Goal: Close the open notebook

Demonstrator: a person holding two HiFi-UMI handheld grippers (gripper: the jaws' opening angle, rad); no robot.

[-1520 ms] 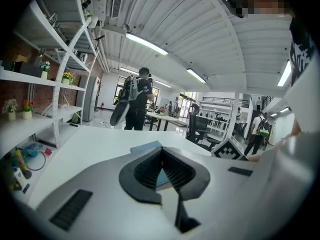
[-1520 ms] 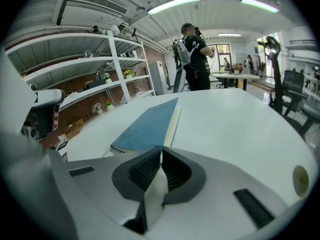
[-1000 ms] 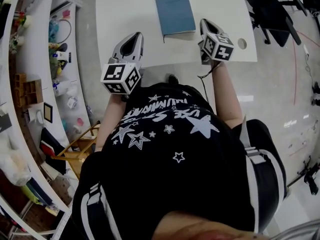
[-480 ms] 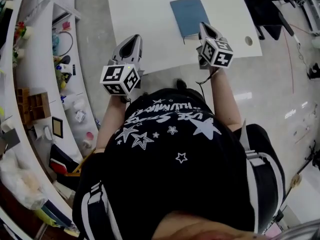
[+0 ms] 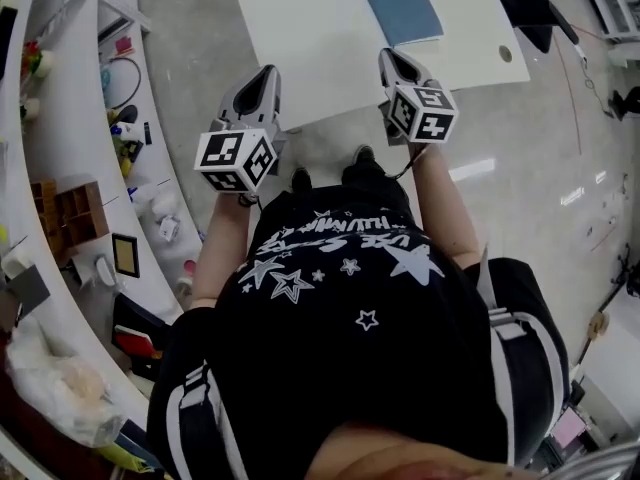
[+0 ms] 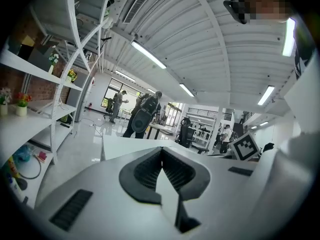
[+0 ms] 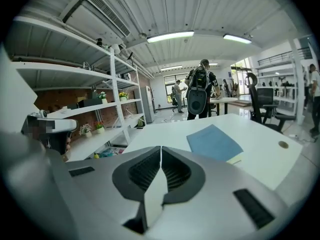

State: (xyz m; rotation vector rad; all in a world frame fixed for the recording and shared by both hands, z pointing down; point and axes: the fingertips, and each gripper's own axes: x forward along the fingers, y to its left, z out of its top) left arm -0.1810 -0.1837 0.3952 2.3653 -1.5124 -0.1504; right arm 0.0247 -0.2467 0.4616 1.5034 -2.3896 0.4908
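The blue notebook [image 5: 402, 6] lies closed and flat on the white table [image 5: 300, 28], near its front right part. In the right gripper view the notebook [image 7: 214, 142] lies ahead and to the right, well beyond the jaws. My left gripper [image 5: 268, 71] hangs over the table's front edge, shut and empty. My right gripper [image 5: 388, 56] is short of the notebook's near edge, also shut with nothing in it. The jaws of the left gripper [image 6: 161, 149] and of the right gripper [image 7: 161, 148] meet at their tips.
White shelving [image 5: 70, 168] with small items curves along the left. A round cable hole [image 5: 514, 54] sits at the table's right corner. A black office chair [image 7: 262, 101] and people with backpacks [image 7: 199, 96] stand beyond the table. Glossy floor [image 5: 540, 168] lies to the right.
Both grippers have drawn back from the table toward the person. The right one is now farther from the notebook's near edge; the notebook itself has stayed closed and still.
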